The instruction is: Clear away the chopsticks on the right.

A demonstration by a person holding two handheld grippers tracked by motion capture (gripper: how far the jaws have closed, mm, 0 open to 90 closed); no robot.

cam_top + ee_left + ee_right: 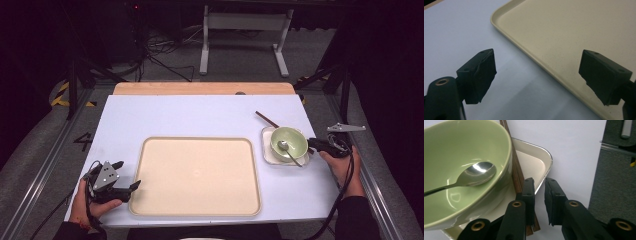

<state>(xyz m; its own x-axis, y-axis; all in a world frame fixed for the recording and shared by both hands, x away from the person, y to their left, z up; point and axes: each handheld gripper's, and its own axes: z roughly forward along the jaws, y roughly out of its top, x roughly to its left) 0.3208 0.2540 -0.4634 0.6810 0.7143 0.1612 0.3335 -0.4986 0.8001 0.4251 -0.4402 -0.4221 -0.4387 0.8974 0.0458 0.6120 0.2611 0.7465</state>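
High view — table: a white tabletop (200, 117) with a wooden strip along its far edge.
High view — tray: a large beige tray (196, 176) lies at the near middle, nothing on it.
High view — dish and bowl: a small white rectangular dish (267, 150) sits just right of the tray, a green bowl (289, 141) standing in it with a metal spoon (289, 151) inside.
High view — chopsticks: brown chopsticks (266, 119) stick out beyond the dish's far-left corner.
High view — left gripper (134, 186): held at the tray's near-left corner, jaws pointing toward the tray.
High view — right gripper (311, 142): held just right of the dish, tips at its rim.

Left gripper view — tool: the left gripper (537, 75) has its jaws wide apart, nothing between them.
Left gripper view — tray: the tray's (574, 30) rounded corner and edge run between the jaws — one jaw over the table, the other over the tray.

Right gripper view — tool: the right gripper (539, 192) has its jaws nearly together, a narrow gap between them, gripping nothing.
Right gripper view — chopsticks: the chopsticks (515, 170) lie between bowl (461, 170) and dish (534, 162), passing beside the left jaw.
Right gripper view — spoon: the spoon's (475, 173) head rests inside the bowl.
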